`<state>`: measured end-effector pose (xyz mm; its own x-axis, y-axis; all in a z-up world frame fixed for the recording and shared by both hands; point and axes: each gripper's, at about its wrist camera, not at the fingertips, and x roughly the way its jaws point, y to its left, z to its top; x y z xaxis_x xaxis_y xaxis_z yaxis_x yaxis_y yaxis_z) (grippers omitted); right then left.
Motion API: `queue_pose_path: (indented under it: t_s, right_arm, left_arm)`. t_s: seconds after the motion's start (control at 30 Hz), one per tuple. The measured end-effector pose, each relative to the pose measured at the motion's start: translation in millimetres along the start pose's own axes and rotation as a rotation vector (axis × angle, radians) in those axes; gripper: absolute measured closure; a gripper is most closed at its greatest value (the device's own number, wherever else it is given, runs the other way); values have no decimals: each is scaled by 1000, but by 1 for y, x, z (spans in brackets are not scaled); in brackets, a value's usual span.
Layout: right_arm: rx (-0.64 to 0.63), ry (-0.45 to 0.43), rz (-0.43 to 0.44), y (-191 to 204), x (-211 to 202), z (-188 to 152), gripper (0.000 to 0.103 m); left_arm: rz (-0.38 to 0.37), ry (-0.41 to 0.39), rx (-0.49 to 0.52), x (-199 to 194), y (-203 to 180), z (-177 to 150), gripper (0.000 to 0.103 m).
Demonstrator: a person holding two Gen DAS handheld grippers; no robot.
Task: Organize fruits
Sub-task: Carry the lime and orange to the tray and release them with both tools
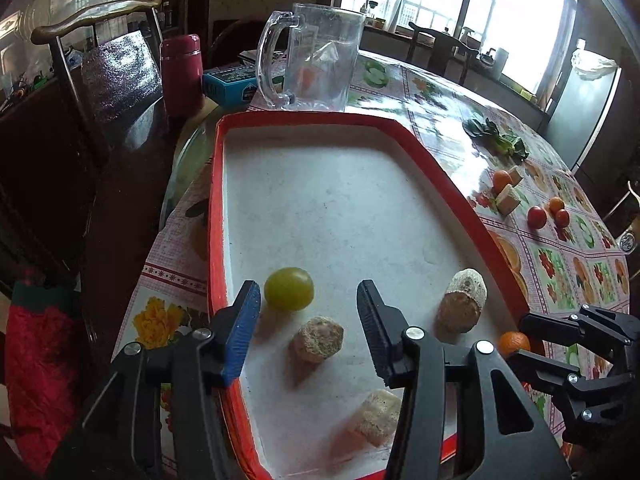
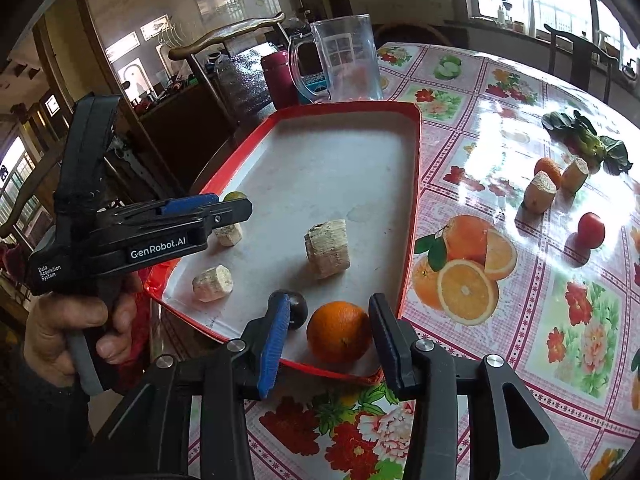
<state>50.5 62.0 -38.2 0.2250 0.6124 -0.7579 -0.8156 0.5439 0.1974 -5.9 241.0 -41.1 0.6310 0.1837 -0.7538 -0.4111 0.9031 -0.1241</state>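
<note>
Red-rimmed tray (image 2: 414,184) overhangs table (image 2: 520,280) edge, centre bare.

The table (image 2: 520,360) carries a floral and fruit-print oilcloth. A red-rimmed tray (image 1: 420,148) sits at its left edge. Beyond the tray's far edge stand a glass mug (image 1: 320,56), a red flask (image 1: 182,74) and a blue box (image 1: 228,84). Right of the tray, toward the far edge, lie leafy greens (image 2: 592,144), an orange fruit (image 2: 546,168), two cut pieces (image 2: 538,192) and a red tomato (image 2: 591,230).
</note>
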Motion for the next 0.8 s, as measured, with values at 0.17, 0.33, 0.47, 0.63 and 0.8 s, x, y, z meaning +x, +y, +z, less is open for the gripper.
queue_pose_path:
  t_s: [0.17, 0.33, 0.47, 0.63, 0.8]
  right_arm:
    - [8, -30, -2, -3, -14, -2, 60]
    - [33, -58, -21, -14, -29, -6, 60]
    - [67, -71, -39, -30, -39, -11, 60]
    - [118, -83, -65, -55, -51, -17, 60]
    - [173, -101, -98, -84, -64, -24, 60]
  left_arm:
    - [7, -8, 11, -9, -5, -1, 54]
    - [-9, -18, 21, -17, -14, 3, 54]
    - [-25, -24, 43, -19, -28, 6, 53]
    - [-53, -23, 73, -19, -49, 9, 51]
    - [-83, -18, 119, -19, -77, 10, 51]
